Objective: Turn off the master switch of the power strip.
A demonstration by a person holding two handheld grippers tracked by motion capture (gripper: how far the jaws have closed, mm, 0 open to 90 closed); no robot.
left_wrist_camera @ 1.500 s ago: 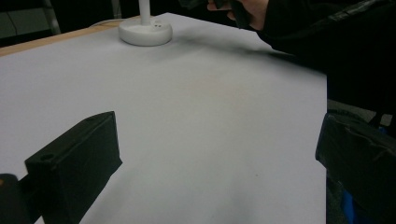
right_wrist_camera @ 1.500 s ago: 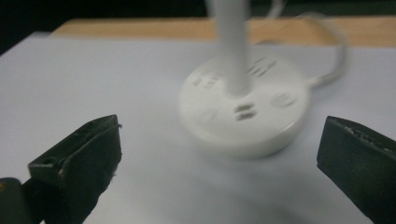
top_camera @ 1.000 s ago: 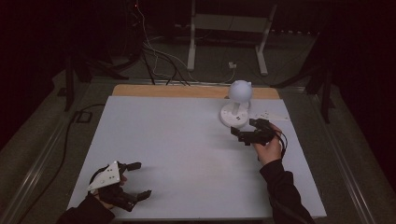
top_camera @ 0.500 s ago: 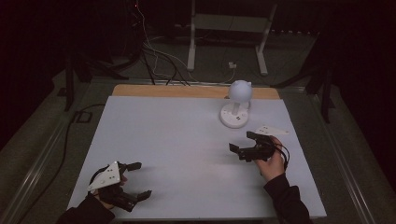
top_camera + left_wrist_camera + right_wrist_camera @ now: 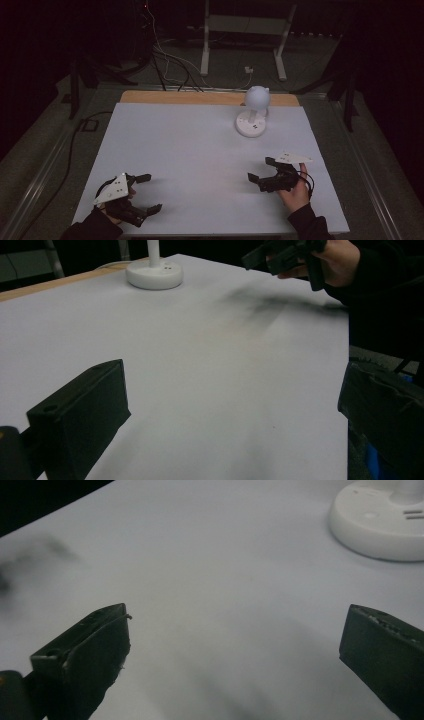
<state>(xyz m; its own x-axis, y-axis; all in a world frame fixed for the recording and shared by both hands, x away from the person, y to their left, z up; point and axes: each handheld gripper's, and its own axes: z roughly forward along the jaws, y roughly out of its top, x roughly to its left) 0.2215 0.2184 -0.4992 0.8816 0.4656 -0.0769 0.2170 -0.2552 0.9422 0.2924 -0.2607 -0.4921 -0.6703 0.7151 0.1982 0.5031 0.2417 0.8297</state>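
A small white desk lamp (image 5: 254,112) with a round base and globe head stands at the back right of the white table (image 5: 200,150). Its base (image 5: 154,274) shows far off in the left gripper view, and its base (image 5: 385,525) sits at the upper right in the right gripper view. My right gripper (image 5: 261,170) hovers open at the table's right side, well in front of the lamp, nothing between its jaws. My left gripper (image 5: 148,193) rests open near the front left corner, also empty. The right hand and its gripper (image 5: 285,252) appear at the top of the left gripper view.
A wooden strip (image 5: 150,96) runs along the table's far edge. Behind the table lie cables (image 5: 170,55) and a white stand frame (image 5: 240,30) on the dark floor. A cable (image 5: 75,145) trails down the left side.
My right gripper has pulled back from the lamp base toward the front right of the table. The left gripper has stayed put.
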